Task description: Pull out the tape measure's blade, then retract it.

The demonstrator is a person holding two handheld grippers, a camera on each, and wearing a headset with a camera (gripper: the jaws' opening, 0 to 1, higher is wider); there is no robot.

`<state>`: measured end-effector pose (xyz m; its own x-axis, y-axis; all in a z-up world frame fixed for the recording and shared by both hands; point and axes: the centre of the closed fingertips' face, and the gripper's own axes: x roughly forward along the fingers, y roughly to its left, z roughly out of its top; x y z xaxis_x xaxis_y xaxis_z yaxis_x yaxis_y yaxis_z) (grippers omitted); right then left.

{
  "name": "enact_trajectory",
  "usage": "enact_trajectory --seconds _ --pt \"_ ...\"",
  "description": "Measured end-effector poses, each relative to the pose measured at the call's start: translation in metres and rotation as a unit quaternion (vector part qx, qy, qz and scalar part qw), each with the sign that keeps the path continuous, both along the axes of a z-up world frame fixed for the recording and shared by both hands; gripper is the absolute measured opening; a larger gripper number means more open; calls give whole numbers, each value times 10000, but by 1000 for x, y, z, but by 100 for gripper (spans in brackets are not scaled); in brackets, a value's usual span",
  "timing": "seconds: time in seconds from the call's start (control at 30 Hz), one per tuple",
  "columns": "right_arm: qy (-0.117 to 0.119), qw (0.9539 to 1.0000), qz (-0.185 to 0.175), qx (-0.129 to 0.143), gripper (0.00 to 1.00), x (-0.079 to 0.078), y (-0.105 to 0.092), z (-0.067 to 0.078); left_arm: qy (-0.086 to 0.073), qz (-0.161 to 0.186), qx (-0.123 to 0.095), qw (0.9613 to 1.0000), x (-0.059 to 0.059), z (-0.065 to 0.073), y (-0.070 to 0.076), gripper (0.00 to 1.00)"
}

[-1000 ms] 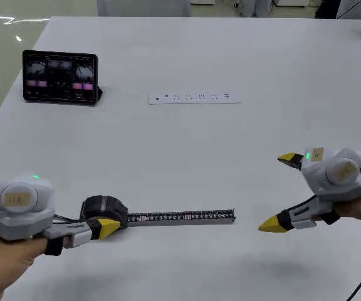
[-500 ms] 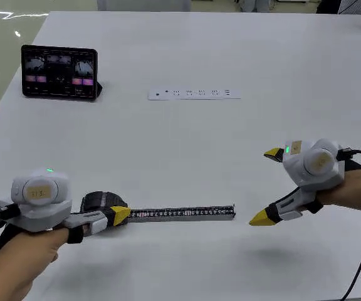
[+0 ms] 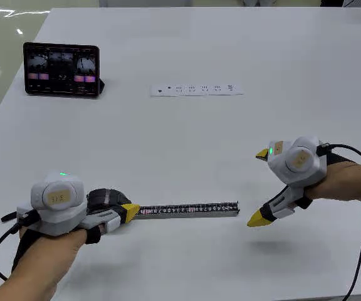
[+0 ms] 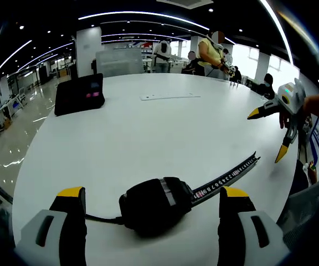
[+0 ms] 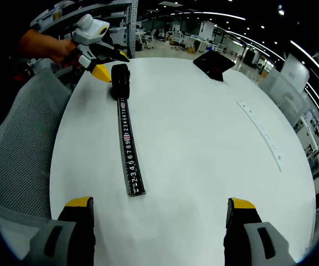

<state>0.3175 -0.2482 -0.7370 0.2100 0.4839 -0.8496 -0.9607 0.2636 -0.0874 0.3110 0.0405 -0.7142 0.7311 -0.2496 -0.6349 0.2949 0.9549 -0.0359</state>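
The tape measure [image 3: 105, 199] lies near-left on the table [image 3: 199, 144], its blade [image 3: 187, 210] extended rightward. The left gripper [image 4: 151, 195] straddles the case, wide open and empty. The right gripper [image 3: 257, 187] gapes empty beside the blade's tip. Clamp the case squarely first, then retract.

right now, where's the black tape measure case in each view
Head view: black tape measure case sits lower left.
Left gripper view: bottom centre.
Right gripper view: upper left.
Shared landmark: the extended numbered blade running out of the case across the white table.
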Motion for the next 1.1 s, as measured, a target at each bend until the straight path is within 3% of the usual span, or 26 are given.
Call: enact_trajectory --seconds 0.13,0.23,0.3,0.43,0.7,0.77,0.9,1.1 --pt "27 9996 193 -182 99 1 -1 -12 -103 140 -92 9998 4 -1 2 99" --pt "83 9994 227 -259 99 1 0 -17 -174 254 31 9995 5 0 6 99" --pt "106 9992 251 -287 99 2 0 -19 -287 298 75 9991 5 2 6 99" --pt "118 9989 301 -352 99 3 1 -22 -469 509 -42 9976 8 -2 11 99" --pt "161 9976 521 -428 94 -1 10 -29 -659 474 79 9967 7 -5 12 99" --pt "174 9969 587 -497 90 -2 10 -31 -681 426 107 9967 7 -5 10 99" --pt "298 9955 753 -502 72 -8 15 -35 -661 364 100 9971 6 -7 5 99" --pt "299 9942 928 -443 61 -11 24 -35 -653 290 102 9974 6 -8 0 99"
